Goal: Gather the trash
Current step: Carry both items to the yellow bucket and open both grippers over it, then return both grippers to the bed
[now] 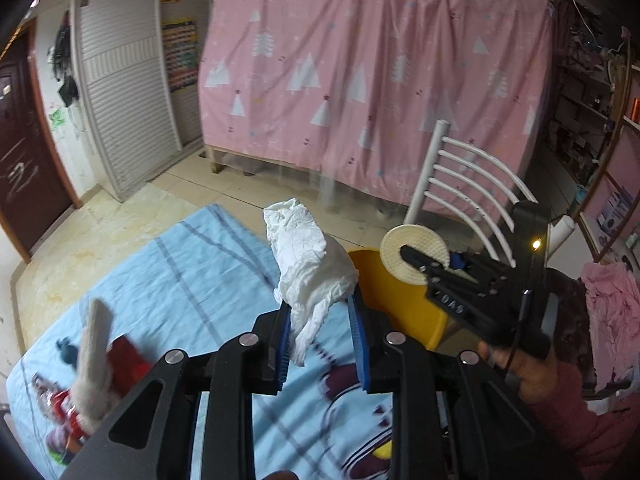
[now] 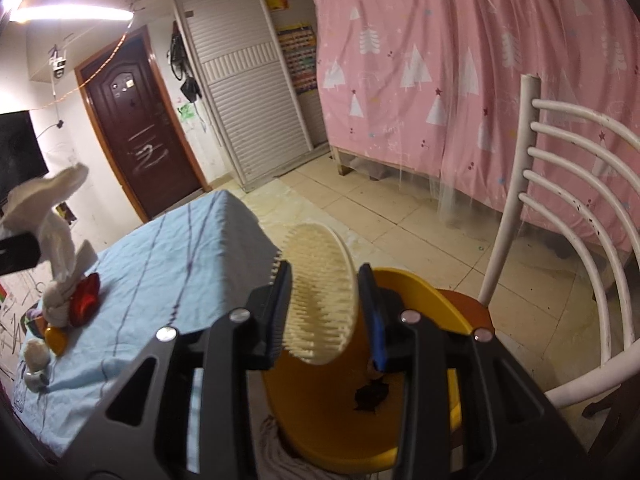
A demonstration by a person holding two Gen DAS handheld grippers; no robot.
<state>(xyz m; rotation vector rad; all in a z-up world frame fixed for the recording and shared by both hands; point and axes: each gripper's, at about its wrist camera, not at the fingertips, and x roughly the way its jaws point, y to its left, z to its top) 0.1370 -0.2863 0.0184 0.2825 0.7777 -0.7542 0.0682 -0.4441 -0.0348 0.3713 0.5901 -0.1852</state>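
My left gripper is shut on a crumpled white tissue, held above the blue-covered table. The same tissue shows at the far left of the right wrist view. My right gripper is shut on a round cream disc with bristles, tilted on edge over the yellow bin. A dark scrap lies inside the bin. In the left wrist view the right gripper holds the disc above the bin, to the right of the tissue.
A white slatted chair stands behind the bin, which seems to rest on its brown seat. A plush toy and red items lie on the table's left part. A pink curtain hangs beyond. A person's hand grips the right tool.
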